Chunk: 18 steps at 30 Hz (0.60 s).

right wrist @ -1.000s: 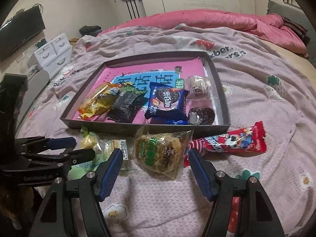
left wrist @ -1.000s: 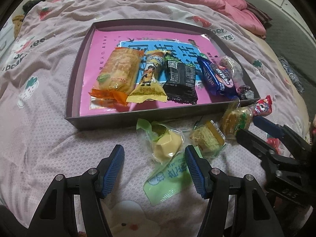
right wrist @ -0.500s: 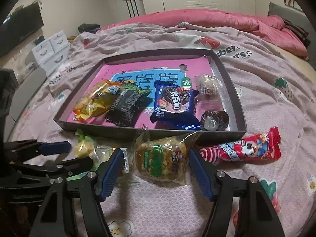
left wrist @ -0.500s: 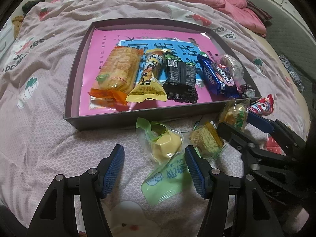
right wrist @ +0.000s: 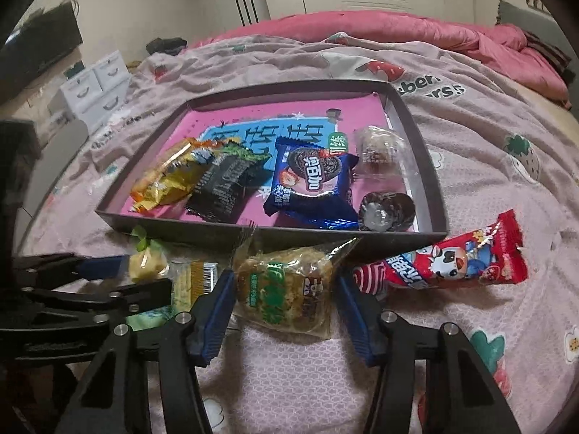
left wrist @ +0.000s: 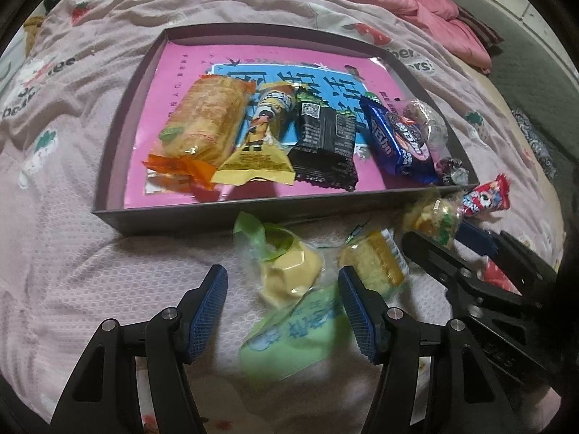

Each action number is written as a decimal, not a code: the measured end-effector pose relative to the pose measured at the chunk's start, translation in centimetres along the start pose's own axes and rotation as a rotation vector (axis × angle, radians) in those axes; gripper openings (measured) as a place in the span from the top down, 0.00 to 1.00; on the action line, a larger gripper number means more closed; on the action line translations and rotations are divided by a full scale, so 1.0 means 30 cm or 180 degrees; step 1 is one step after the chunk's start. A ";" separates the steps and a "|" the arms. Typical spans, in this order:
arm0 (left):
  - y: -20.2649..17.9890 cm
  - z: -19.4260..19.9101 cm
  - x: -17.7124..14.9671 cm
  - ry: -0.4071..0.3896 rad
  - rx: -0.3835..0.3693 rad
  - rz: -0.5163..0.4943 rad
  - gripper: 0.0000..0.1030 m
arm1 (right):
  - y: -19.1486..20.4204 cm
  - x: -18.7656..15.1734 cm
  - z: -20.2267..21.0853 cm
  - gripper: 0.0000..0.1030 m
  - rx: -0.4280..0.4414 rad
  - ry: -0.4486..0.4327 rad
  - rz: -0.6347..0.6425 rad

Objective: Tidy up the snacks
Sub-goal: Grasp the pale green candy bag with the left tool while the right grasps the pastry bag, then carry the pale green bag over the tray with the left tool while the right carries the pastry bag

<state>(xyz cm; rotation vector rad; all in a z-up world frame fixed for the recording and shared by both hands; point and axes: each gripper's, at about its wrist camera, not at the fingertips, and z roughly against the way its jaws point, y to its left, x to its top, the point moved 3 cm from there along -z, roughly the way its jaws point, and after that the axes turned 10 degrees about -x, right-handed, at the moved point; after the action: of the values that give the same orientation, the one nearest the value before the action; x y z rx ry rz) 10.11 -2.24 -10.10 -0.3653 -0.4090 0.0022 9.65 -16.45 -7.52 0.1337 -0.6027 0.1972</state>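
Your right gripper (right wrist: pixel 284 307), jaws just closing, clasps the green-labelled pastry packet (right wrist: pixel 286 289). Your left gripper (left wrist: pixel 282 311) stands released around the yellow cake (left wrist: pixel 289 275). "奥百加" marks the blue packet (right wrist: pixel 311 181).

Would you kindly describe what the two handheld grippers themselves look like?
Both look alike: the left gripper and right gripper have matte black angular frames with triangular cut-outs, silver round bolts at the joints, and two fingers faced with ribbed blue pads. No cables or sleeves show.

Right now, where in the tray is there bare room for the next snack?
The tray's far half, behind the snack row, lies bare, as does its left strip beside the orange cracker pack. The right end is crowded: blue cookie pack, clear-wrapped pastry and dark foil-wrapped snack.
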 end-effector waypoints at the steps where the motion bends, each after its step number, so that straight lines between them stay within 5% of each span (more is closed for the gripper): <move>1: -0.002 -0.005 0.002 -0.0004 -0.0009 0.0004 0.37 | -0.010 0.000 0.006 0.46 0.0015 -0.0008 -0.0033; 7: -0.010 -0.018 0.009 -0.0050 -0.0006 -0.0033 0.61 | -0.067 0.012 0.036 0.46 0.0127 -0.0062 -0.0277; 18: -0.013 0.076 0.009 -0.0237 -0.0106 -0.0105 0.65 | -0.076 0.031 0.090 0.46 0.0251 -0.0253 -0.0309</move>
<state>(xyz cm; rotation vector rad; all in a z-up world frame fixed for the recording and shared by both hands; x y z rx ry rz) 9.45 -1.79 -7.91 -0.3922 -0.4890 -0.0233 9.43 -19.02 -4.92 0.2473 -0.6661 0.1220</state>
